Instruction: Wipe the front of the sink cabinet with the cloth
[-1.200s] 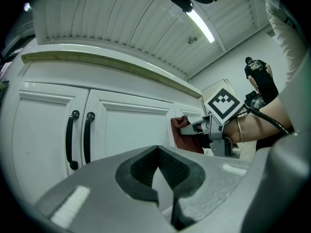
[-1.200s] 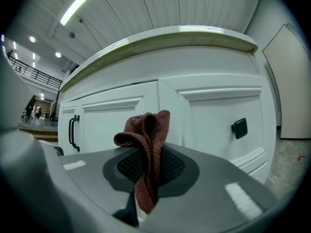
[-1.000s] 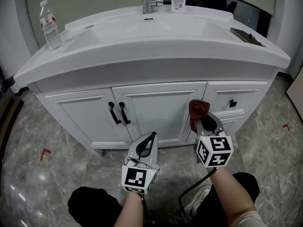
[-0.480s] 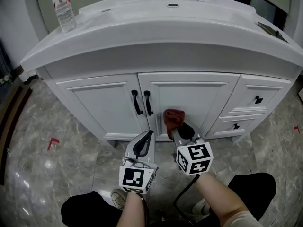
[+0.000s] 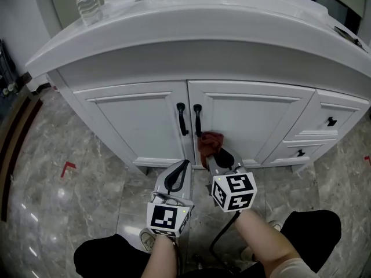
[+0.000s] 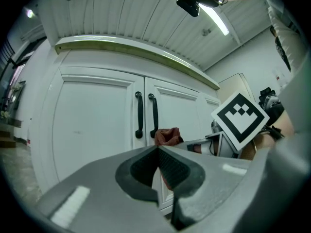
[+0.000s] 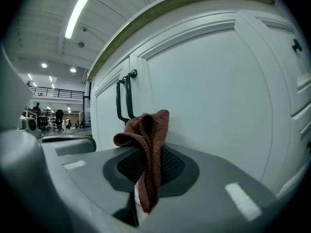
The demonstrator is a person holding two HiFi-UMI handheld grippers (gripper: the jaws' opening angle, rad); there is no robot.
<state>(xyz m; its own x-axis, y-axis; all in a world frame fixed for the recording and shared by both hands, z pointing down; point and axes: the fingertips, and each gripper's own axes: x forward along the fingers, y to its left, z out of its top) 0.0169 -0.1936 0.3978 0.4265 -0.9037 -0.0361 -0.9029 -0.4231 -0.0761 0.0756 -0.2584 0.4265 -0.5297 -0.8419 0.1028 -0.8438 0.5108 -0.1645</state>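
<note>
Cloth (image 7: 146,147): reddish-brown, bunched, clamped between the fingers of the right gripper (image 5: 219,155), its free end standing up past their tips. It sits low on the cabinet (image 5: 139,120) front, on the right-hand door just below and beside the two black handles (image 5: 197,120). Contact with the door appears likely but cannot be confirmed from these angles. Left gripper (image 5: 179,174): fingers pressed together, nothing between them, held off the doors beside the right gripper.
</note>
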